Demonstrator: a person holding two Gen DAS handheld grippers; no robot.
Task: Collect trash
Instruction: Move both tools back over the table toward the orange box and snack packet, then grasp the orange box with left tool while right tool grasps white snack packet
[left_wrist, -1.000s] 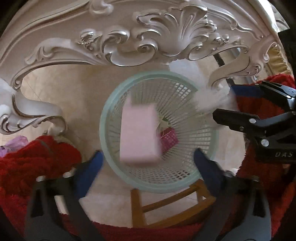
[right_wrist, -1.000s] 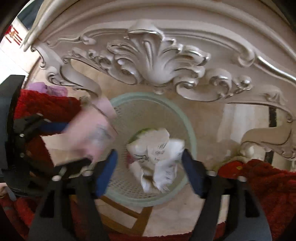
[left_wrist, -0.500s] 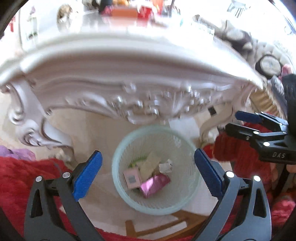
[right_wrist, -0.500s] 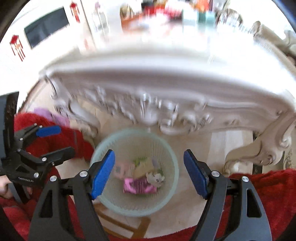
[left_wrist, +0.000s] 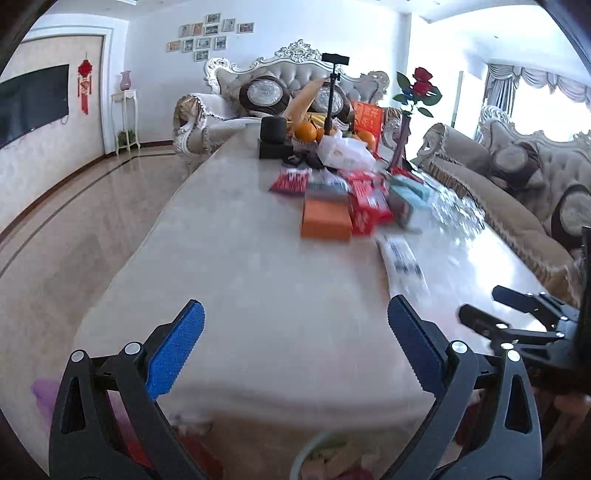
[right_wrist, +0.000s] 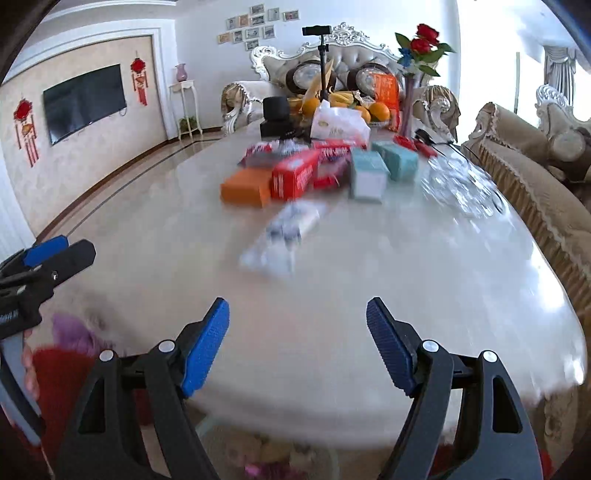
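Note:
Both grippers are open and empty above the near end of a long marble table (left_wrist: 258, 280). My left gripper (left_wrist: 295, 343) sits over the table's near edge; my right gripper (right_wrist: 297, 341) likewise. A flat clear wrapper (right_wrist: 284, 234) lies on the table ahead of the right gripper, and shows in the left wrist view (left_wrist: 402, 260) to the right. The pale green trash basket (left_wrist: 314, 458) peeks out below the table edge, and its rim (right_wrist: 207, 424) is blurred in the right wrist view. The right gripper (left_wrist: 517, 321) shows at the left view's right edge, the left gripper (right_wrist: 48, 258) at the right view's left edge.
An orange box (left_wrist: 325, 219), red boxes (left_wrist: 369, 206), teal boxes (right_wrist: 384, 162), a glass dish (right_wrist: 461, 184), a white bag (right_wrist: 338, 123), fruit, a black speaker (left_wrist: 273, 131) and a rose vase stand farther along the table. Sofas line the right and far sides.
Both grippers have lifted from over the basket under the table up to the tabletop. The pink pack and crumpled paper dropped into the basket; both grippers stayed open.

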